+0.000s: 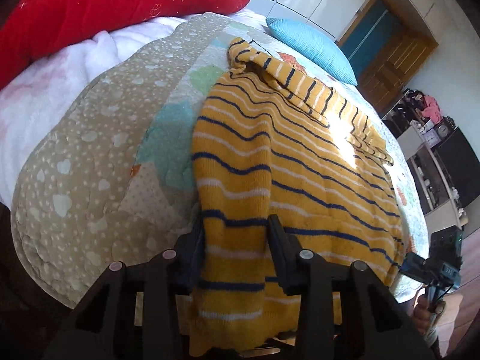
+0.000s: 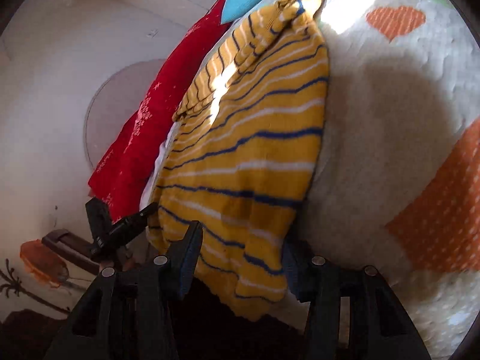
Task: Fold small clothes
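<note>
A yellow knit sweater [image 1: 300, 162] with navy and white stripes lies spread on the quilted bed cover, one sleeve folded across its upper part. My left gripper [image 1: 235, 225] is shut on the sweater's near left edge, with fabric bunched between the fingers and hanging down toward the camera. My right gripper [image 2: 243, 240] is shut on the sweater [image 2: 249, 156] at its near hem corner, where the cloth drapes between the two fingers. The right gripper also shows in the left wrist view [image 1: 432, 267] at the bed's right edge. The left gripper also shows in the right wrist view [image 2: 120, 228].
The patterned quilt [image 1: 90, 156] covers the bed. A red cushion [image 1: 99, 9] and white blanket [image 1: 60, 75] lie at the back left, a blue pillow [image 1: 312, 45] at the head. A wooden door [image 1: 396, 57] and shelves [image 1: 435, 156] stand to the right.
</note>
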A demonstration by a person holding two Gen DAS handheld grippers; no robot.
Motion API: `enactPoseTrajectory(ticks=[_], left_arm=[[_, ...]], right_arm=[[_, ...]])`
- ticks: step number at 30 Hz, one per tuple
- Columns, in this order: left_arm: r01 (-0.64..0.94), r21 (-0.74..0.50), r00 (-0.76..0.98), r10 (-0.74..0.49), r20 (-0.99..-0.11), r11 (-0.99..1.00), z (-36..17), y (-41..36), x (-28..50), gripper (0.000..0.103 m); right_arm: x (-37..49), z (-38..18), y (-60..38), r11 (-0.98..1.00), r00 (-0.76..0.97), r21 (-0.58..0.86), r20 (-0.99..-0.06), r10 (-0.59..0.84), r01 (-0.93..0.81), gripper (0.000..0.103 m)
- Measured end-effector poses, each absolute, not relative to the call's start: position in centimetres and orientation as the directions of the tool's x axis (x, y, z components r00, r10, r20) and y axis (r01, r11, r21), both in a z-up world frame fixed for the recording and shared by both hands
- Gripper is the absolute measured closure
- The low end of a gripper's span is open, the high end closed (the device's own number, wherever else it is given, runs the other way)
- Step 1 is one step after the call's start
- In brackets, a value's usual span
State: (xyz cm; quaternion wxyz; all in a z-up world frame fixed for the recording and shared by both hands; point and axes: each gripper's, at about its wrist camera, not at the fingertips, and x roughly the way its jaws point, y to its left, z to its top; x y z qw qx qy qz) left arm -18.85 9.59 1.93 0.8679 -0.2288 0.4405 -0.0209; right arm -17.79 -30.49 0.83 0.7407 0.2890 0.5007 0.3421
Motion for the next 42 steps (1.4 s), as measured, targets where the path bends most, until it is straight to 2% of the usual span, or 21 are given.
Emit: enactPoseTrajectory(ticks=[5,7,12,14,15,16,17,24,28,31,33,36,42], left_arm=[[-0.130,-0.482,0.606,-0.316,-0.730,0.866,1.1,9.4,-20.2,0.052],[-0.112,-0.508,0.605,-0.348,-0.717,0.854,1.0,9.1,-20.4,0.040],[-0.090,-0.467,0.587,-0.332,-0.738,0.879,0.6,7.5,-20.8,0.039],[-0.110,-0.432,0.574,-0.297,-0.763,0.895,0.6,7.1,-21.0,0.063],[-0.141,-0.390,0.558,-0.252,-0.791,0.910,0.6,7.0,-21.0,0.085],[-0.154,-0.384,0.549,-0.245,-0.799,0.910,0.6,7.2,-20.9,0.092],[-0.166,-0.404,0.548,-0.256,-0.796,0.900,0.8,7.5,-21.0,0.095],[-0.127,-0.405,0.587,-0.261,-0.766,0.905,5.2,6.6,-22.5,0.095],[-0.076,-0.421,0.600,-0.296,-0.743,0.904,7.3,5.0,-24.8,0.096],[-0.049,-0.435,0.584,-0.328,-0.742,0.899,7.1,3.8,-26.2,0.096],[-0.062,-0.394,0.558,-0.295,-0.775,0.917,5.9,3.3,-26.3,0.096],[-0.094,-0.401,0.528,-0.296,-0.796,0.911,4.8,3.8,-25.4,0.096],[-0.087,-0.423,0.627,-0.280,-0.727,0.902,7.8,5.1,-22.5,0.095]], right_arm=[[-19.3,-2.8,-27.8,0.499,0.150,0.850,-0.478,0.865,-0.167,0.048],[-19.9,-3.7,-26.2,0.475,0.123,0.866,-0.460,0.879,-0.156,0.048],[-20.2,-4.0,-21.9,0.548,0.034,0.807,-0.555,0.831,-0.222,0.048],[-19.7,-3.8,-21.7,0.578,0.049,0.787,-0.583,0.811,-0.215,0.060],[-19.5,-3.7,-21.9,0.596,0.068,0.777,-0.596,0.800,-0.204,0.078],[-19.4,-3.5,-22.1,0.610,0.089,0.770,-0.605,0.791,-0.187,0.091],[-19.3,-3.4,-22.4,0.614,0.109,0.771,-0.605,0.789,-0.169,0.091],[-20.5,1.2,-23.4,0.571,0.160,0.787,-0.548,0.821,-0.235,0.095],[-23.0,4.3,-24.0,0.583,0.156,0.751,-0.565,0.810,-0.310,0.096],[-24.5,4.8,-24.4,0.597,0.153,0.743,-0.581,0.800,-0.302,0.096],[-24.8,4.5,-24.5,0.616,0.168,0.733,-0.595,0.786,-0.289,0.096],[-24.4,4.5,-24.1,0.609,0.178,0.744,-0.583,0.793,-0.276,0.096],[-20.3,8.1,-25.6,0.613,0.265,0.700,-0.553,0.790,-0.366,0.096]])
